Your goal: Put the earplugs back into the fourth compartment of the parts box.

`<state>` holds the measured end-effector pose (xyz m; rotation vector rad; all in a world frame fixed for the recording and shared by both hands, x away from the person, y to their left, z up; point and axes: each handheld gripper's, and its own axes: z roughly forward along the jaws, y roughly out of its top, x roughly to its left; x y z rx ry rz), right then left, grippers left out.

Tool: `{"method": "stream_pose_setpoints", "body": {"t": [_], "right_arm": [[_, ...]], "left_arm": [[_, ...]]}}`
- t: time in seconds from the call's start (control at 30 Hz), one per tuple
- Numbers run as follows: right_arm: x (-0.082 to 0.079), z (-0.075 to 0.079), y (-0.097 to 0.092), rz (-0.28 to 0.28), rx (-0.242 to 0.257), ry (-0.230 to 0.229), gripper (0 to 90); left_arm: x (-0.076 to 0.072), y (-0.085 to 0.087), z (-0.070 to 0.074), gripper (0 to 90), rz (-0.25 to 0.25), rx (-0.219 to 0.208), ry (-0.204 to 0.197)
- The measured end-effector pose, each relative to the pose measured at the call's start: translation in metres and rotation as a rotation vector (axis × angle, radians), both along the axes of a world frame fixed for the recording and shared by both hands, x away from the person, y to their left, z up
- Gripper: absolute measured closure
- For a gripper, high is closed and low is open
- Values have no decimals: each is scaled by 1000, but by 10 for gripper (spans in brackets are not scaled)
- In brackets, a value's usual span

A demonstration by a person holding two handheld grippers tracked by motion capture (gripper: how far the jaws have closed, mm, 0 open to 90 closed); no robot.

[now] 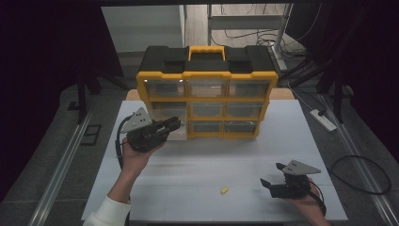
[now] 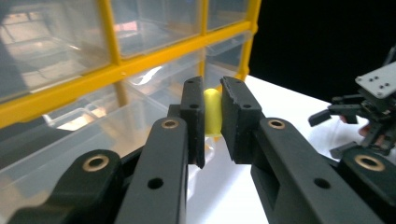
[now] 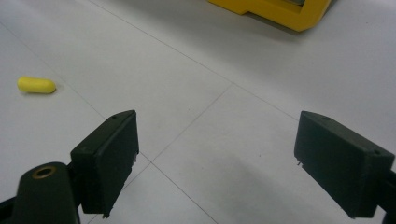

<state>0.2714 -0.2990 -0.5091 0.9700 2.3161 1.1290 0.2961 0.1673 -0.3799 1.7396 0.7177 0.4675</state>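
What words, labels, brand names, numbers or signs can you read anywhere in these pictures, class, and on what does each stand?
None can be read. The yellow and black drawer cabinet, its clear drawers, the two yellow capsules, the left gripper, the right gripper and the white table bear no legible text or sign in any view.

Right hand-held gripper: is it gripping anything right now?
No, the right hand-held gripper is wide open over bare table, with a yellow piece lying apart.

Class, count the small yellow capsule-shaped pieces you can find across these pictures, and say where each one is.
2. One yellow piece is pinched in the left claw, by the drawer cabinet. The other lies loose on the table, left of the open right claw. Drawers may hide more.
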Motion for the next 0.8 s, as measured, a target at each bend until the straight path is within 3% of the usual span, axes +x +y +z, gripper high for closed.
{"method": "stream_pose_setpoints", "body": {"t": [0.4, 0.8], "right_arm": [[0, 0, 0, 0, -6, 0, 146], [0, 0, 0, 0, -9, 0, 146]], "left_arm": [[30, 16, -5, 792, 105, 36, 15], [32, 20, -7, 782, 126, 51, 11]]}}
